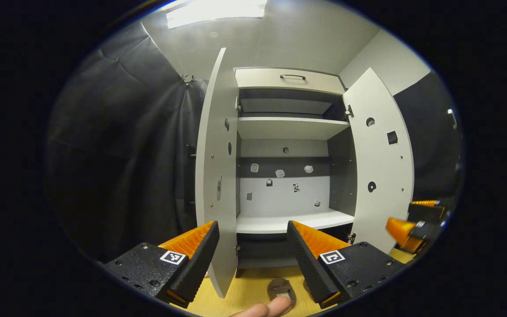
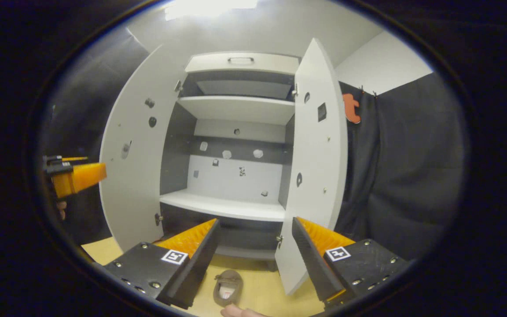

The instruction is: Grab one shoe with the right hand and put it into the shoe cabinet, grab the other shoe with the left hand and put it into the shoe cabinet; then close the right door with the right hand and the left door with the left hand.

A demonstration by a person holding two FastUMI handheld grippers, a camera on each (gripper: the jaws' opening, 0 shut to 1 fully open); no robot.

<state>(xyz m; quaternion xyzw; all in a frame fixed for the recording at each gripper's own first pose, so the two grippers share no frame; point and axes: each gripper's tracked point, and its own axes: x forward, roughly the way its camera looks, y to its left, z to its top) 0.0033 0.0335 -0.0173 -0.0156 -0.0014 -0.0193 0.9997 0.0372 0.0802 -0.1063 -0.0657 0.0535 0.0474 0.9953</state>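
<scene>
Facing the shoe cabinet (image 1: 286, 149), both doors swung wide, shelves bare. My left gripper (image 1: 253, 246) and right gripper (image 2: 255, 244) hang spread wide, holding nothing. One brown shoe (image 2: 228, 287) lies on the yellow floor (image 2: 262, 286) just before the cabinet.

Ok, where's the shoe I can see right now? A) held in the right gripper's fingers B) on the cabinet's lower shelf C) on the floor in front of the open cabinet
C: the shoe lies on the wooden floor before the cabinet, both doors open, shelves bare.
</scene>
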